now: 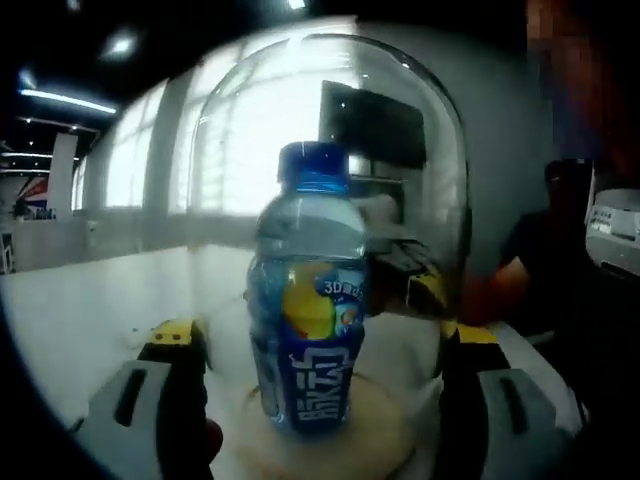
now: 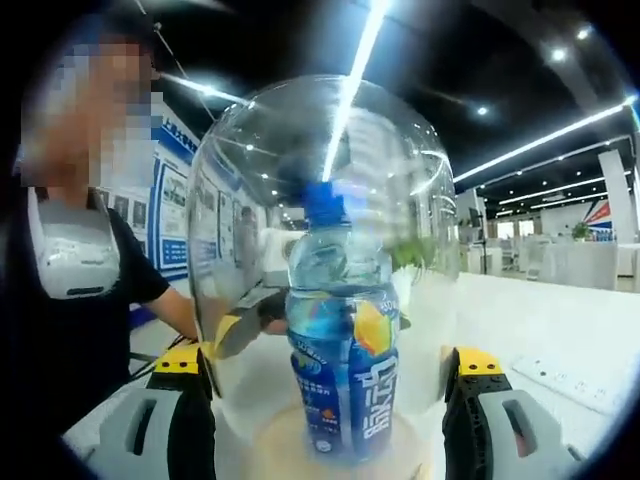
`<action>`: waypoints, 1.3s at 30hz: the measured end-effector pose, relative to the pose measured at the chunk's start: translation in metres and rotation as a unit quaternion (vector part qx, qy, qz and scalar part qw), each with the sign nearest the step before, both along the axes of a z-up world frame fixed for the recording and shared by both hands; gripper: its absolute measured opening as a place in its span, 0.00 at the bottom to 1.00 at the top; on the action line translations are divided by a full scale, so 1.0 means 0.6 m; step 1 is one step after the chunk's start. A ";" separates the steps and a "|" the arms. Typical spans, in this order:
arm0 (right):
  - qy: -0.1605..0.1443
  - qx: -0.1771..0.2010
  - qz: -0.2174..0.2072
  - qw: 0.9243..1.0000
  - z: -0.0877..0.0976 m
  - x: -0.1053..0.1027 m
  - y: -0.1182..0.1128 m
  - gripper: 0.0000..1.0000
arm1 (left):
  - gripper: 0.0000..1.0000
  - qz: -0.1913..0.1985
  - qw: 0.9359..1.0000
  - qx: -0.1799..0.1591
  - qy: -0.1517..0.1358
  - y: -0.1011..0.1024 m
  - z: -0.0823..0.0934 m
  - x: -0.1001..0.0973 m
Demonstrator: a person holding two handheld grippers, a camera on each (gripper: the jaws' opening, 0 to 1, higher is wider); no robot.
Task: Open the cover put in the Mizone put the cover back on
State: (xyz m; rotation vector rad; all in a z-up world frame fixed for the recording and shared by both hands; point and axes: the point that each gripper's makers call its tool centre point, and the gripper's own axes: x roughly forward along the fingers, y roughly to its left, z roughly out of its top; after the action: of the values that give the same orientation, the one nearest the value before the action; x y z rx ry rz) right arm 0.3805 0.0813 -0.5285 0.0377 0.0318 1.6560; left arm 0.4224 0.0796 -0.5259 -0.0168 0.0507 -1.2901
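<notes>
A: Where does the Mizone bottle (image 1: 305,290) sit?

B: On a round pale wooden base (image 1: 385,425) on the white table (image 1: 70,310), under a clear glass dome cover (image 1: 330,130). In the left gripper view it stands between the left gripper (image 1: 325,350) jaws and a little past their yellow tips; in the right gripper view it stands likewise between the right gripper (image 2: 330,365) jaws.

A: Which way does it point?

B: Upright, long axis vertical, blue cap (image 1: 313,165) on top.

A: Any writing?

B: The blue label carries large white Chinese characters running down it, a yellow fruit picture, and in the left gripper view a small "3D" beside that. I cannot read the rest.

A: And the grippers?

B: Both have their jaws spread wide, either side of the dome. Whether the tips touch the glass, I cannot tell. Through the dome, each view shows the other gripper's yellow-and-black tip on the far side.

A: Beyond that?

B: A person in a black top (image 2: 60,330) stands beside the table, with bright windows and ceiling strip lights behind.
</notes>
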 end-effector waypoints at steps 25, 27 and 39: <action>0.006 0.034 -0.002 0.999 0.005 -0.004 0.004 0.90 | 0.84 0.012 1.000 0.019 0.010 0.003 -0.003 -0.002; 0.006 0.034 -0.002 0.999 0.005 -0.004 0.004 0.90 | 0.84 0.012 1.000 0.019 0.010 0.003 -0.003 -0.002; 0.007 0.034 -0.002 0.999 0.005 -0.007 0.006 0.90 | 0.84 0.014 1.000 0.021 0.015 0.003 -0.007 -0.002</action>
State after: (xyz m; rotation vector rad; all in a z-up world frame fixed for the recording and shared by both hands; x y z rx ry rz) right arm 0.3765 0.0849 -0.5258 0.1008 -0.0147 1.6517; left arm 0.4214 0.0815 -0.5300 -0.0015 0.1031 -1.2608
